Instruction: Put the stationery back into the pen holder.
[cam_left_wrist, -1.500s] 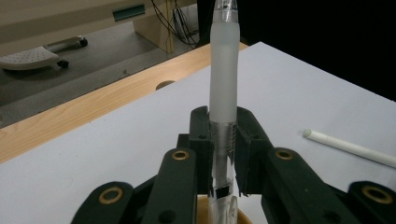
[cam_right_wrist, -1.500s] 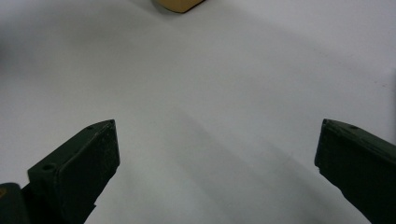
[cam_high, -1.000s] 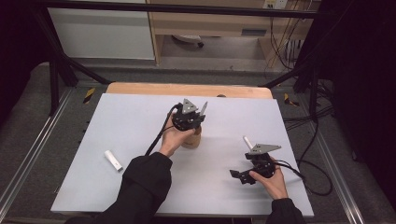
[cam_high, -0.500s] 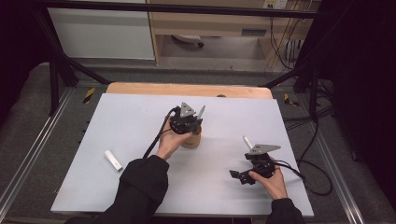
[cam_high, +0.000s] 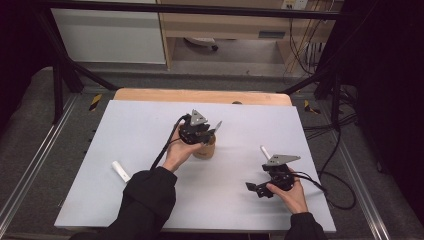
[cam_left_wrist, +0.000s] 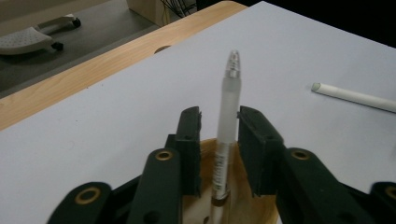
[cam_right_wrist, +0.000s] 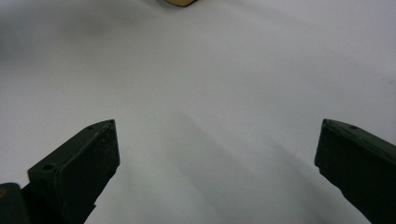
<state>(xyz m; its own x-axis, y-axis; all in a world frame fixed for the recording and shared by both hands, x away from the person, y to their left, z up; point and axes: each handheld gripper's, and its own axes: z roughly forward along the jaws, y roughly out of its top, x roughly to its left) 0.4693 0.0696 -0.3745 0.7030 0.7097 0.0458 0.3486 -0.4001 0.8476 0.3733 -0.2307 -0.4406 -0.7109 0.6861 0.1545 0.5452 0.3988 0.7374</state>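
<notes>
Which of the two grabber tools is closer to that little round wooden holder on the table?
The left gripper. It is right above the wooden holder, its jaws either side of a pen standing in it. The right gripper sits well away, near the table's front right.

Light falls from above onto my pale grey-white tabletop (cam_high: 150, 130), which reads bright and even in the high view while the floor and room edges around it sink into near-black. Soft shadows trail under my hands there. In my right gripper view the sheet is dim, with a broad grey shadow and my jaws slightly soft. My left gripper view is sharp and glare-free.
</notes>
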